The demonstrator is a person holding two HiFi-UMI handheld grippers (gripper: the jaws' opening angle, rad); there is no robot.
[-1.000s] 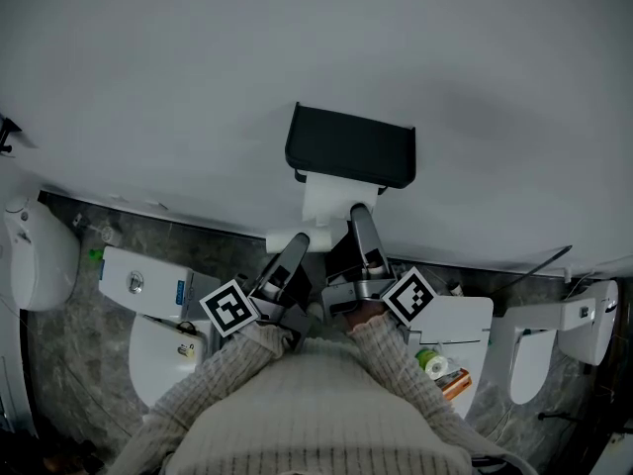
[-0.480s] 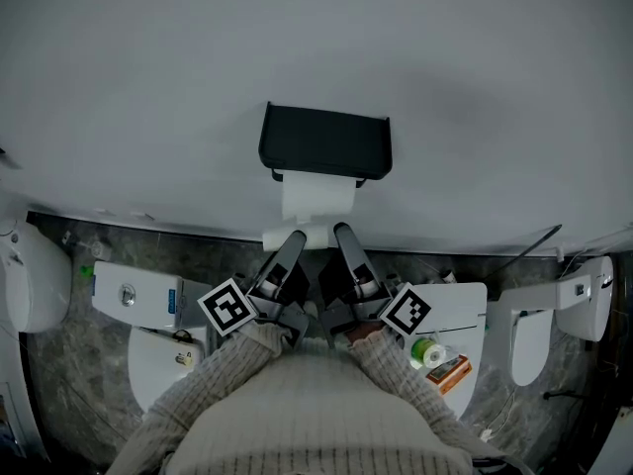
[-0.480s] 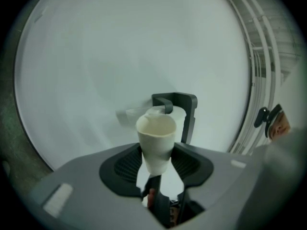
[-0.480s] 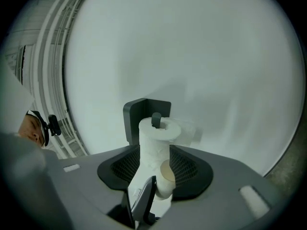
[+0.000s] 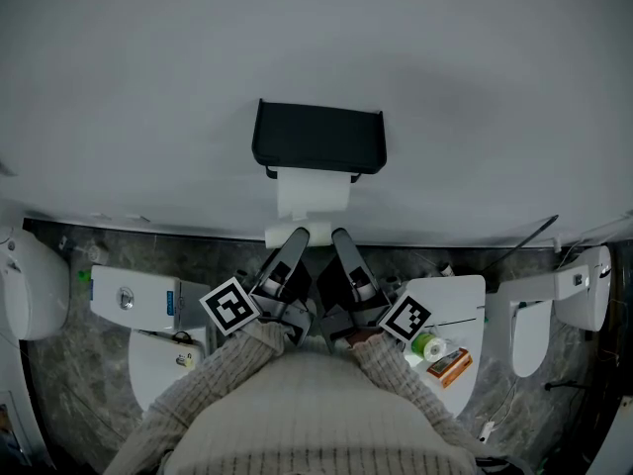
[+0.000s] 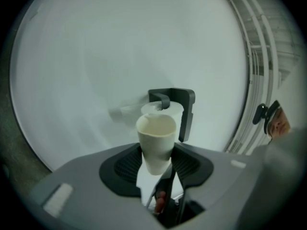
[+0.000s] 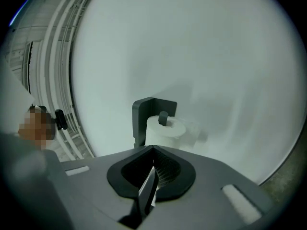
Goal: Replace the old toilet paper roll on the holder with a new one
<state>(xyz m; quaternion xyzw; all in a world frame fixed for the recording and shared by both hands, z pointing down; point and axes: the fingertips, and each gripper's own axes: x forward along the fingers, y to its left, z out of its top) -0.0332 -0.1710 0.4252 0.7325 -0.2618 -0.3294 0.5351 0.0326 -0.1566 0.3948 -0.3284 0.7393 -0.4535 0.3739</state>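
So the right gripper [image 7: 153, 170] is sitting fully closed on nothing now. A second ago it was spread wide and reaching right up at the new roll [image 5: 313, 192], and it's been backing off toward the person since, snapping shut on the way. I'm reading that as: the new roll is hanging on the black holder [image 5: 318, 137] on the wall and has been let go. Meanwhile the left gripper [image 6: 157, 163] is hanging just below the holder, jaws partway apart, clamping the old cardboard tube [image 6: 155, 143] with a scrap of paper trailing off it. I'm guessing the swap itself is basically done and only ditching that tube is remaining.
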